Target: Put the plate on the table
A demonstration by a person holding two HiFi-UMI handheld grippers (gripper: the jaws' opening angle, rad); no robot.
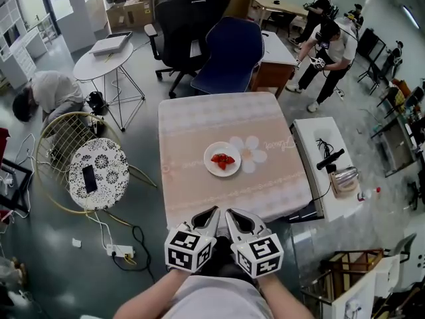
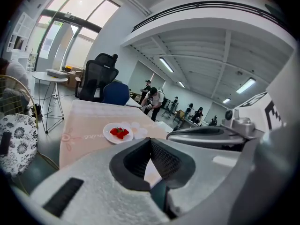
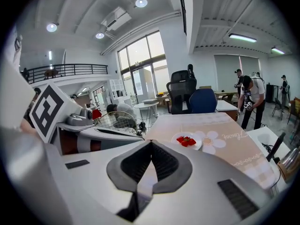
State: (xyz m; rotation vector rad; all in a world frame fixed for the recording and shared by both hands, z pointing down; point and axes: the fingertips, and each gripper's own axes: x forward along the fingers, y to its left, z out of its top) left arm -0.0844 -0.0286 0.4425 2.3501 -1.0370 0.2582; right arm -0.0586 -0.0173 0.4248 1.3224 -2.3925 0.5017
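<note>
The left gripper (image 1: 211, 212) has its jaws pressed together with nothing between them, and the right gripper (image 1: 232, 214) just beside it is likewise closed on nothing. The two sit side by side at the bottom centre of the head view, marker cubes just below them, tips at the near edge of the table (image 1: 192, 125). The plate (image 1: 212, 168) lies well apart from both, flat on the pink cloth near the middle of the frame. It carries red strawberries (image 1: 223, 159), and a white flower print (image 1: 252, 153) touches its right side. Beyond the table's far edge, at the top, stand a blue chair (image 1: 229, 55) and a black chair (image 1: 189, 18). At the left, a patterned round cushion (image 1: 106, 168) carries a dark phone (image 1: 89, 178)
</note>
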